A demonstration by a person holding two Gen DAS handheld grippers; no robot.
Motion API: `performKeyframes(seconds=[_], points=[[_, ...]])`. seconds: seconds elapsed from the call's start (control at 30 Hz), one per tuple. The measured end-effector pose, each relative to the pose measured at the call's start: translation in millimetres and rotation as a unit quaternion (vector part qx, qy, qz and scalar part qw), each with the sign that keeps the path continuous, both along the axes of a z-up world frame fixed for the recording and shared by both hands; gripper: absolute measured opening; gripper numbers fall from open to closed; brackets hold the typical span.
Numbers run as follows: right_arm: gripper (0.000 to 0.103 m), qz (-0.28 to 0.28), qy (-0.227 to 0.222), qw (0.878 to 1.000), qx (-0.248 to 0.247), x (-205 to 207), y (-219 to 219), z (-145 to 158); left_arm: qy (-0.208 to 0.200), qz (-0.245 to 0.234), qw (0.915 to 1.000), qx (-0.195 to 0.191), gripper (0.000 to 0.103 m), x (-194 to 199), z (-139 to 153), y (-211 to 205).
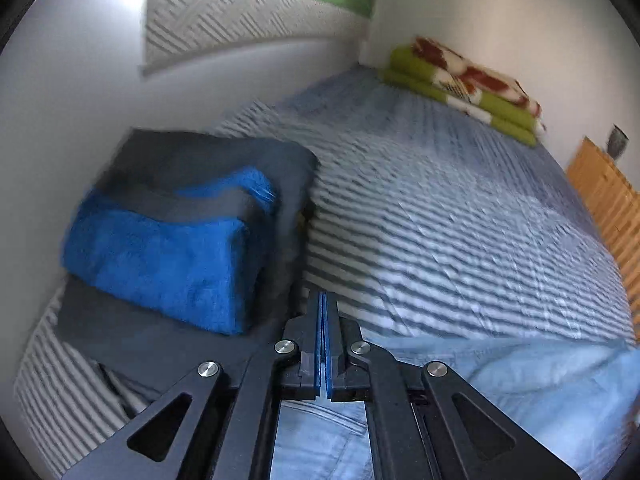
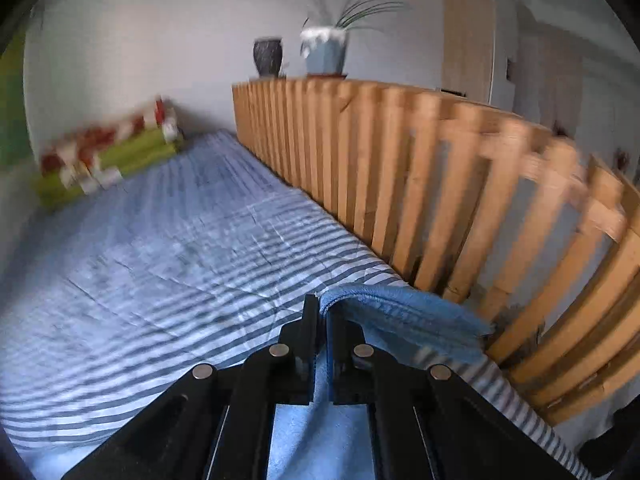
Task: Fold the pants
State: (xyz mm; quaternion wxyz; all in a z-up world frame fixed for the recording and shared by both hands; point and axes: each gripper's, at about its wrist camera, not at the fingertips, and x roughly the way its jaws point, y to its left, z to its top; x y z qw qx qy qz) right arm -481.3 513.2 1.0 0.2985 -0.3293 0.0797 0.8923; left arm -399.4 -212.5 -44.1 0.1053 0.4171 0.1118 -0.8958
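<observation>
The light blue denim pants (image 1: 520,392) lie bunched on the striped bed cover (image 1: 440,220) below and to the right of my left gripper (image 1: 323,300). Its blue pads are pressed together, and the cloth's raised edge runs from its right finger off to the right. In the right wrist view my right gripper (image 2: 320,304) is shut on a fold of the pants (image 2: 400,312), which rises out of the tips and drapes to the right, toward the wooden rail. More denim hangs under both grippers.
A stack of folded dark grey and bright blue textiles (image 1: 168,256) sits left of the left gripper, against the wall. A folded green and red blanket (image 2: 108,156) lies at the far end of the bed. A wooden slat rail (image 2: 440,184) with two pots (image 2: 324,52) lines the right side.
</observation>
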Motion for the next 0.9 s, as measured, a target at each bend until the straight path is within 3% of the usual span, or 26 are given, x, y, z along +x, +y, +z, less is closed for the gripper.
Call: performKeyframes(seconds=[0.03,0.1,0.23,0.33,0.4,0.53,0.63,0.73,0.83,0.9], points=[[0.003,-0.001,-0.022,1.0,0.015,-13,-6,-12,-0.013,-0.029,0.9995,0.001,0.003,-3,-5,4],[0.003,0.015,-0.071,0.996,0.045,-40,-19,-40,-0.031,-0.058,0.9971,-0.038,0.004,-5,-15,12],[0.003,0.03,-0.093,0.993,0.071,-50,-30,-67,-0.036,-0.124,0.9889,-0.073,0.043,-5,-22,23],[0.003,0.039,-0.114,0.991,0.065,-51,-30,-73,-0.039,-0.183,0.9767,-0.104,0.071,-4,-22,45],[0.004,0.066,-0.14,0.987,0.052,-50,-30,-74,-0.059,-0.223,0.9643,-0.13,0.073,-6,-27,68],[0.035,0.141,-0.217,0.966,0.029,-31,-40,-72,-0.082,-0.287,0.9394,-0.169,0.073,-14,-42,106],[0.035,0.179,-0.234,0.953,0.073,0,-64,-60,-0.102,-0.32,0.9279,-0.162,0.073,-22,-58,125],[0.037,0.257,-0.225,0.935,0.096,28,-107,-44,-0.125,-0.341,0.9132,-0.186,0.075,-24,-79,141],[0.058,0.37,-0.204,0.901,0.101,40,-166,-36,-0.149,-0.355,0.8972,-0.216,0.075,-23,-100,152],[0.061,0.43,-0.204,0.871,0.12,37,-207,-45,-0.151,-0.35,0.8971,-0.223,0.074,-21,-110,153]])
